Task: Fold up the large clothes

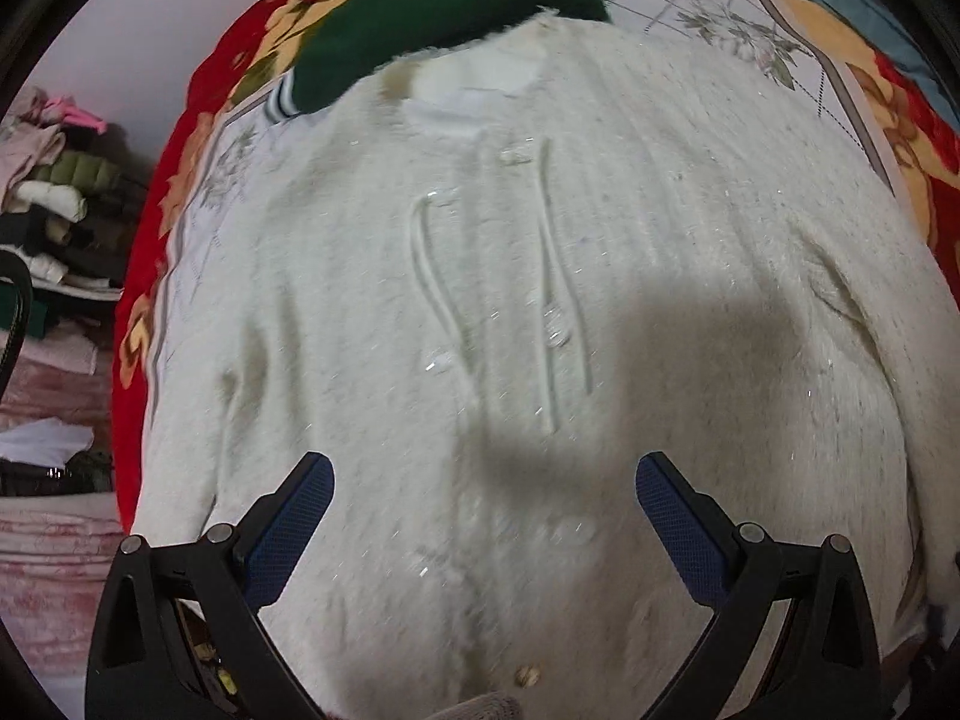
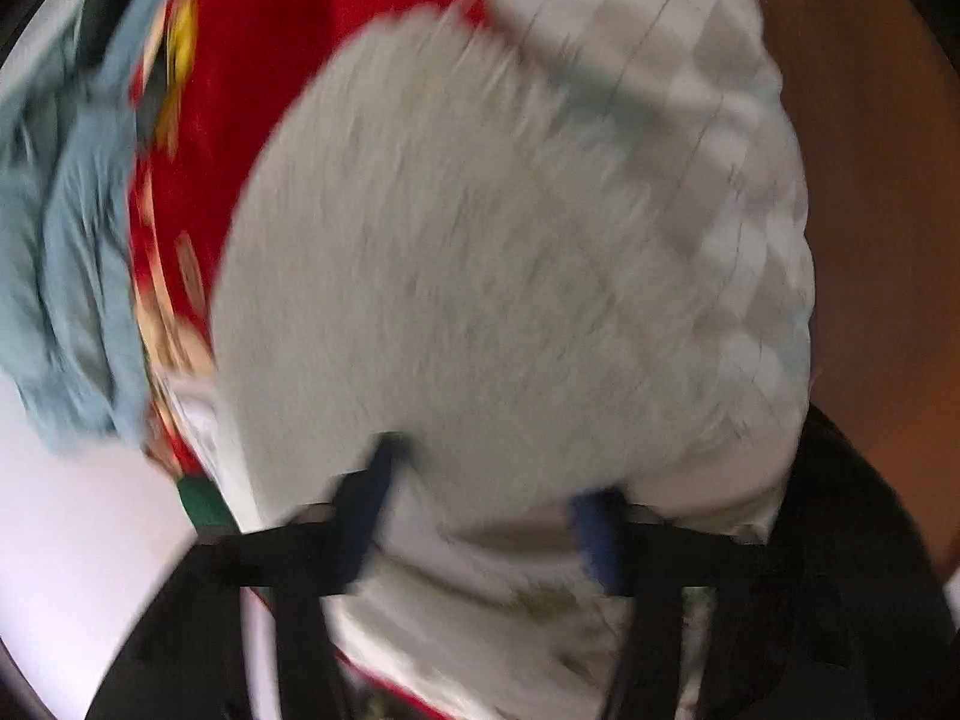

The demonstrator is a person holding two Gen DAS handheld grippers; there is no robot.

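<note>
A large fluffy white sweater [image 1: 510, 312] lies spread flat, front up, on a red floral blanket [image 1: 198, 138], with two white drawstrings down its chest. My left gripper [image 1: 485, 480] hovers open and empty over the sweater's lower middle. In the blurred right wrist view a fluffy white part of the sweater [image 2: 456, 264] fills the frame. My right gripper [image 2: 486, 480] has its jaws apart, and the fingertips sit at the sweater's near edge; whether they touch it I cannot tell.
A dark green garment [image 1: 456, 12] lies over the sweater's collar. A pile of folded clothes [image 1: 54, 192] is stacked left of the bed. A blue-grey cloth [image 2: 66, 228] and a white quilted cover [image 2: 708, 120] lie beside the sweater.
</note>
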